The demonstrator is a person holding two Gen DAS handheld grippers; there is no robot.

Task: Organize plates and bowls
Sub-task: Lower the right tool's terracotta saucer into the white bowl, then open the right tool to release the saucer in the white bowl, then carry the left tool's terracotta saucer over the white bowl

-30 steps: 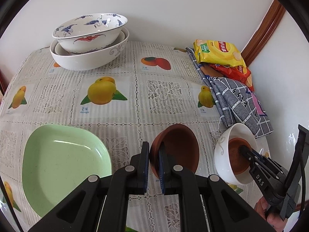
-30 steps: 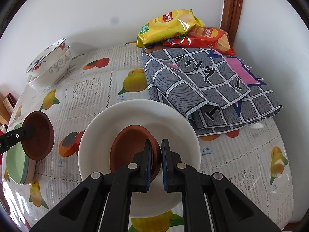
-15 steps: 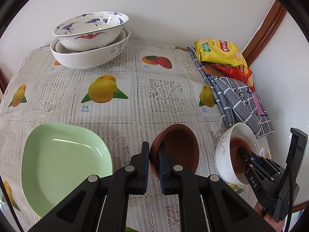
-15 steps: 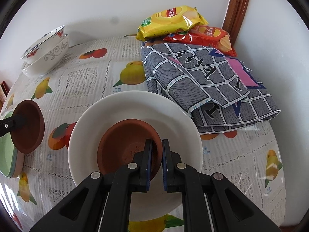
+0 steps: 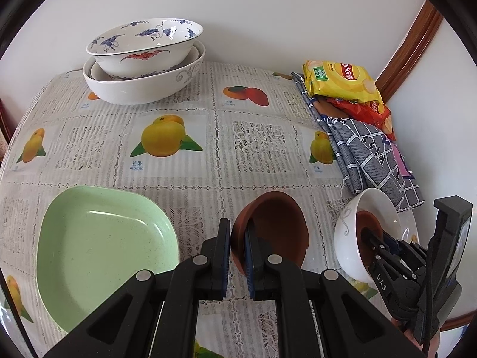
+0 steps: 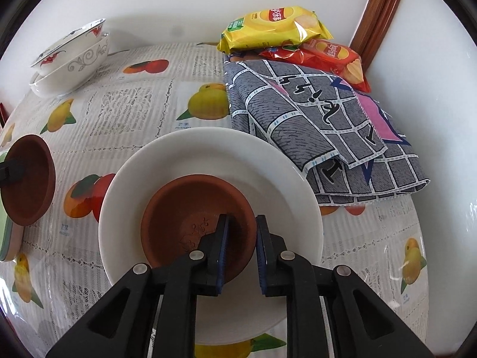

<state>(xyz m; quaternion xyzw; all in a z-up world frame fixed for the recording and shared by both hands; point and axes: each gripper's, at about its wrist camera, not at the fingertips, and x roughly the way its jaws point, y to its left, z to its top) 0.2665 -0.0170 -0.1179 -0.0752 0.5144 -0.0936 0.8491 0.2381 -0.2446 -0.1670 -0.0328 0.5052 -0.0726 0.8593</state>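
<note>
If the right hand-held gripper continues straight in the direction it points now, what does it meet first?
Probably the brown dish inside the white bowl: the opening right hand-held gripper straddles its near rim.

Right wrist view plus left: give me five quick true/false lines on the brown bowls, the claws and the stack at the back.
1. The left claw is clamped on a brown bowl's rim. True.
2. The other brown bowl sits in the green dish. False: it sits in the white bowl; the green dish holds nothing.
3. The right claw is clamped tight. False: its jaws are opening, straddling the bowl's rim.
4. Two patterned bowls are stacked near the wall. True.
5. The yellow chip bag lies under the grey cloth. False: it lies beyond the cloth, uncovered.
</note>
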